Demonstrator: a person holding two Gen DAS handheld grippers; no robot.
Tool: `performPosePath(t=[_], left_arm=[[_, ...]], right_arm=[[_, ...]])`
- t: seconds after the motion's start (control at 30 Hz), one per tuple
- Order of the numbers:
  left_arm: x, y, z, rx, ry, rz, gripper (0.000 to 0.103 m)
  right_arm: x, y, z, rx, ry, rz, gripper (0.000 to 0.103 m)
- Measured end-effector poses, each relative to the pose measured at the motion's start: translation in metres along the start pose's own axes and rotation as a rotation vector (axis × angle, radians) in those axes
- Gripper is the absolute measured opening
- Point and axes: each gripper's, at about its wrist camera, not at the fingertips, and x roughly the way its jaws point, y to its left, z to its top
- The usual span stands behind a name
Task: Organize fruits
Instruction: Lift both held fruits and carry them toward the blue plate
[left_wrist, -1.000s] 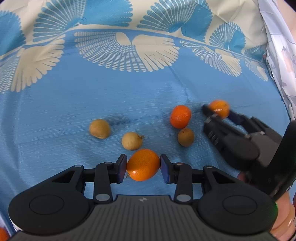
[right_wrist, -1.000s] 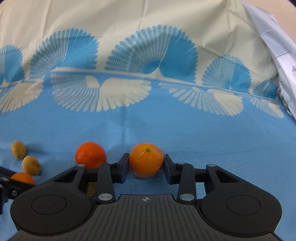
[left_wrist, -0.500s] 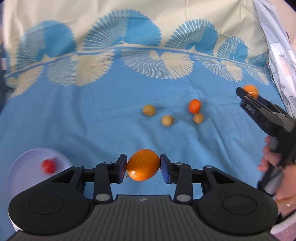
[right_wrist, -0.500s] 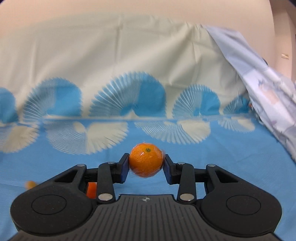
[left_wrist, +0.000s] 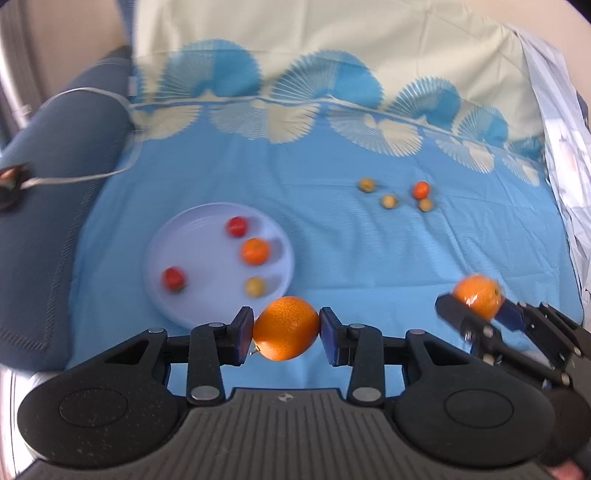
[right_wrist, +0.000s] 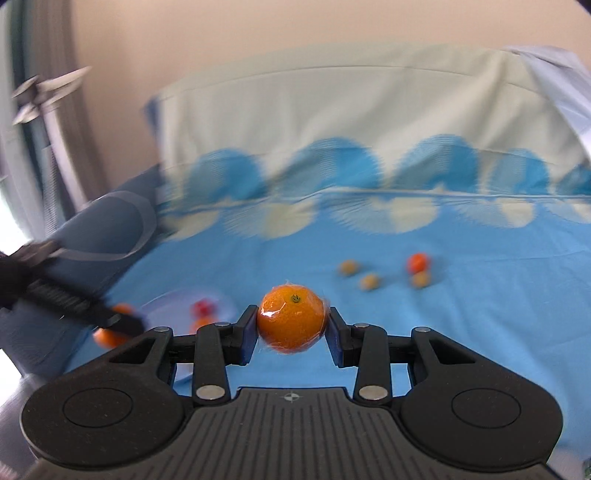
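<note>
Both grippers have lifted clear of the loose fruit. The left gripper (left_wrist: 286, 334) clamps an orange (left_wrist: 286, 328) near the plate (left_wrist: 162, 295); the right gripper (right_wrist: 291, 330) clamps a wrapped orange (right_wrist: 291, 321). Plate deposit is judged next.

Left wrist view: high, steeply down on blue tablecloth (left_wrist: 332, 236); right wrist view: lower, shallower, toward wall; both share plate (left_wrist: 192, 310) and loose fruit cluster (right_wrist: 384, 275).

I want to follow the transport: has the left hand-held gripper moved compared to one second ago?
Yes. The left hand-held gripper, shut on its orange, went from the loose fruits to the plate.
</note>
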Motion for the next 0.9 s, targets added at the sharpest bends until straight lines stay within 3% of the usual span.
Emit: performPosePath(t=[0.13,0.4,0.6,0.9], left_arm=[[-0.033,0.026,-0.032,-0.029,-0.049,0.034,0.043],[-0.072,0.069,-0.073,-0.136,-0.099,0.002,0.043],[-0.088,0.084,-0.081,-0.182,-0.142,-0.007,0.043],[-0.089,0.088,-0.083,-0.191,-0.146,-0.031,0.043]], right_arm=[[-0.032,0.047,-0.004,-0.094,-0.017,0.047,0.04],[-0.068,0.105,-0.012,-0.217,-0.026,0.108,0.04],[-0.077,0.121,-0.015,-0.236,-0.009,0.116,0.04],[-0.081,0.121,-0.018,-0.248,-0.006,0.094,0.04]])
